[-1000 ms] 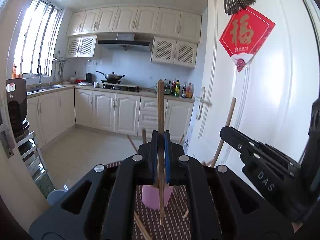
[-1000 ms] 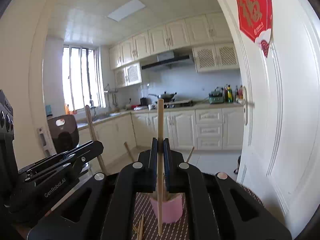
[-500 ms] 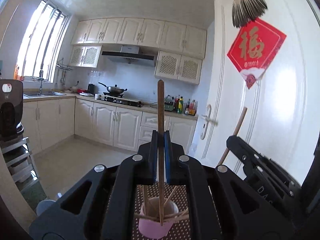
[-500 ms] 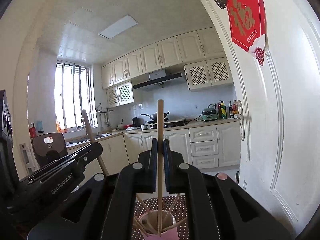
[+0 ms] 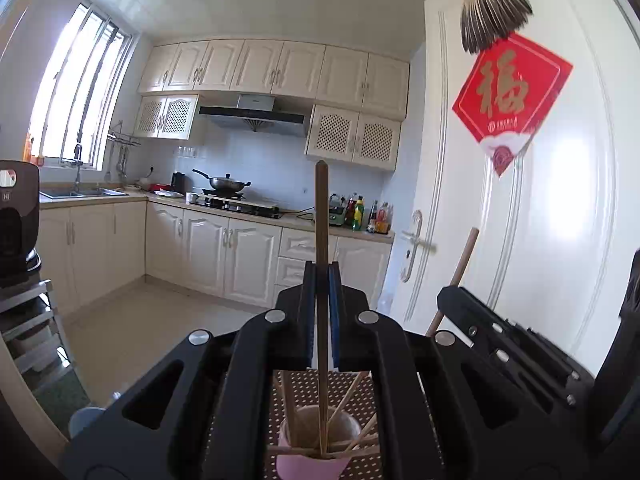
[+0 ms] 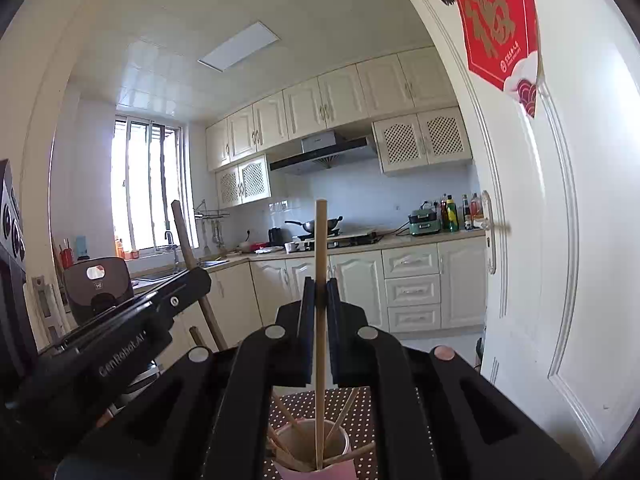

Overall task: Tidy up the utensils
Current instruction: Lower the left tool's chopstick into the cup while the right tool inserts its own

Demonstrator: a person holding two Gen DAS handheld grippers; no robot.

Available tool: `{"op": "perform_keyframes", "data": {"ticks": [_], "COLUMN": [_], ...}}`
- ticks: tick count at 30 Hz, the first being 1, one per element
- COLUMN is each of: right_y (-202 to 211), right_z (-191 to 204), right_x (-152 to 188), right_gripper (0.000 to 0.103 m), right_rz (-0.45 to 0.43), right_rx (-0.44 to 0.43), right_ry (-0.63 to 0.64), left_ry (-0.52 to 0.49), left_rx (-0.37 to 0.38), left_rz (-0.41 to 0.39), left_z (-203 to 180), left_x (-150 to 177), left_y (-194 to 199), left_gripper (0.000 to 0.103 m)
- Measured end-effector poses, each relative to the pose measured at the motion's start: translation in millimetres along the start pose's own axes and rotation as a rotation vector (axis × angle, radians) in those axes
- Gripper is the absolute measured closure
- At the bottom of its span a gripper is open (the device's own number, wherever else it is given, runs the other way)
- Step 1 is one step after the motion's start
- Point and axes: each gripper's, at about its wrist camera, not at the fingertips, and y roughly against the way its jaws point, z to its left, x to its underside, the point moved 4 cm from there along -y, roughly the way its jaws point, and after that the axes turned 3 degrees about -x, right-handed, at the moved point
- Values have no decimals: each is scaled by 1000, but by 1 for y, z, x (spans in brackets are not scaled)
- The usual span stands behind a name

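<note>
My left gripper [image 5: 321,276] is shut on a dark brown chopstick [image 5: 321,240] held upright, its lower end inside the pink cup [image 5: 316,456] below. Several other chopsticks lean in that cup. In the right wrist view my right gripper [image 6: 320,292] is shut on a lighter wooden chopstick [image 6: 320,264], also upright with its lower end in the pink cup [image 6: 316,468]. Each gripper shows in the other's view: the right gripper [image 5: 460,300] at the right edge, the left gripper [image 6: 196,280] at the left, each with its stick.
The cup stands on a brown dotted mat [image 5: 304,388]. A white door [image 5: 540,220] with a red paper sign [image 5: 508,96] is close on the right. Kitchen cabinets [image 5: 224,248] and a stove line the far wall. A dark appliance [image 5: 16,216] sits on a rack at the left.
Both grippers moved over the pink cup, which now sits directly under the sticks with its mouth in view. Both sticks' lower ends, earlier in front of the cup, now reach into it.
</note>
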Motion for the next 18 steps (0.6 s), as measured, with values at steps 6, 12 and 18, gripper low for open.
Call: {"op": "perform_keyframes", "data": {"ticks": [6, 12, 18], "right_y": [-3, 0, 5], "right_z": [-5, -7, -5], "right_x": [11, 20, 29], "right_gripper": [98, 98, 98], "right_rz": [36, 64, 97], "right_rx": [6, 1, -14], "right_ry": [-10, -17, -16], "left_ry": [-17, -46, -47], "left_rx": [5, 3, 8], "left_rz": [52, 82, 113], "left_z": [-1, -2, 0], "left_x": [15, 25, 31], "left_y": [-6, -6, -2], "left_gripper": [96, 96, 96]}}
